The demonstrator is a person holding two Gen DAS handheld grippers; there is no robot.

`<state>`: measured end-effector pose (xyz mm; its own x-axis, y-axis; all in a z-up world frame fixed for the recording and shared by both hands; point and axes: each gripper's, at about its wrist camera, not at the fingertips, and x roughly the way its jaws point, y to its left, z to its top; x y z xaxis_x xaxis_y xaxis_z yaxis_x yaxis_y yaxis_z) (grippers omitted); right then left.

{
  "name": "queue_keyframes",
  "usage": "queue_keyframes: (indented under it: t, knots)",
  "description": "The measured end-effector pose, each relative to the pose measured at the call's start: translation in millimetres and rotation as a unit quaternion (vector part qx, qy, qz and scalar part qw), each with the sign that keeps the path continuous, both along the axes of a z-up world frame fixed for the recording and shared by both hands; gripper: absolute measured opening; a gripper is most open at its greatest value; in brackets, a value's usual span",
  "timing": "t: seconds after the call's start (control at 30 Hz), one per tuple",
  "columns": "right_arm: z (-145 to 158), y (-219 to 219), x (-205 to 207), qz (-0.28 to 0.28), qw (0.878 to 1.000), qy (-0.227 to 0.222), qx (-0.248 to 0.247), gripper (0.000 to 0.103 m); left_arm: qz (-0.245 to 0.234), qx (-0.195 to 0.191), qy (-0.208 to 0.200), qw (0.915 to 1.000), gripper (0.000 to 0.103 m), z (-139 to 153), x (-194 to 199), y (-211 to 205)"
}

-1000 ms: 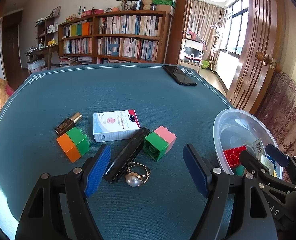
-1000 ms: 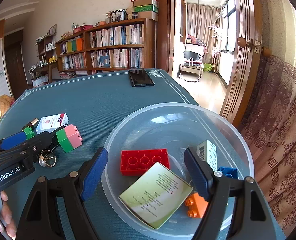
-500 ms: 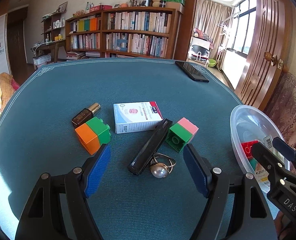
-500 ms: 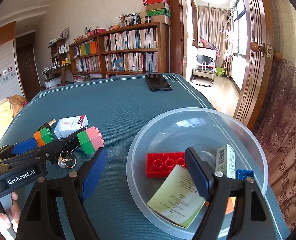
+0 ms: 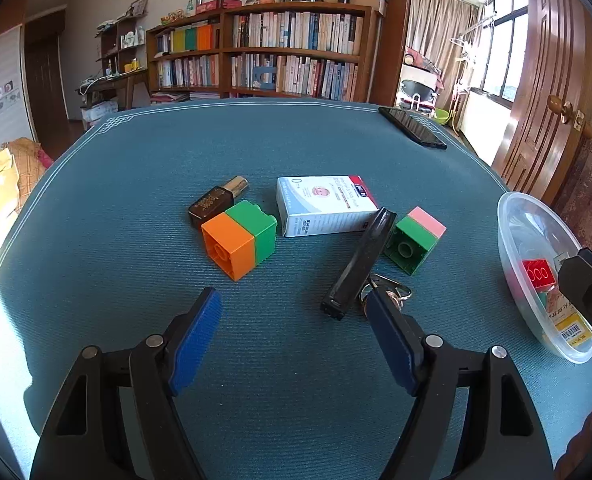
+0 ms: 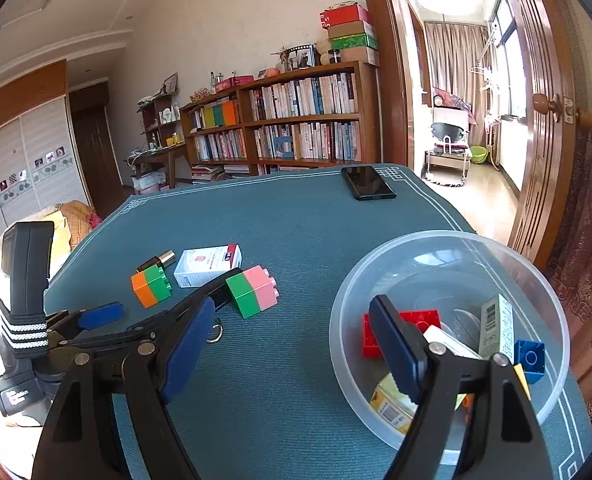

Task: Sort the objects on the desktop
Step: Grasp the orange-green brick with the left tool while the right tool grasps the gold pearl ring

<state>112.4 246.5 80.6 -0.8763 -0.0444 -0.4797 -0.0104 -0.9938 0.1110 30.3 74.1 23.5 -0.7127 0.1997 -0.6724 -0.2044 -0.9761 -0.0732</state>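
On the blue table mat lie an orange-green block, a brown bottle, a white medicine box, a black flat bar, a green-pink block and a pearl ring partly behind my left finger. My left gripper is open and empty, in front of them. A clear bowl holds a red brick, a blue brick and small boxes. My right gripper is open and empty, above the bowl's left rim. The left gripper also shows in the right wrist view.
A black phone lies at the far right of the table; it also shows in the right wrist view. A bookshelf stands behind the table. A wooden door is at the right.
My left gripper has drawn back and shifted left, so the objects sit farther ahead and to the right. My right gripper has lifted and pulled back from the bowl. Both stay open.
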Motion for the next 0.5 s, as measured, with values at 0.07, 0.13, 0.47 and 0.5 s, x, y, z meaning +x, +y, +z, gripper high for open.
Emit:
queue_keyframes:
  t: [0.07, 0.13, 0.47, 0.5]
  knots:
    - [-2.1, -6.3, -1.4, 0.008, 1.0, -0.003, 0.001, 0.083, 0.005, 0.002, 0.0, 1.0, 0.078, 0.0, -0.3, -4.9]
    - [-4.2, -11.7, -1.7, 0.015, 1.0, -0.006, 0.001, 0.083, 0.008, 0.0, 0.002, 1.0, 0.078, -0.1, -0.9, -7.6]
    - [-20.2, -33.9, -8.1, 0.07, 0.997, -0.038, -0.01, 0.083, 0.008, -0.021, 0.009, 0.9997, 0.078, 8.1, -15.6, -20.2]
    - [-22.0, -35.3, -9.1, 0.075, 0.996, -0.043, -0.016, 0.083, 0.008, -0.026, 0.011, 0.9996, 0.078, 8.7, -18.5, -22.3]
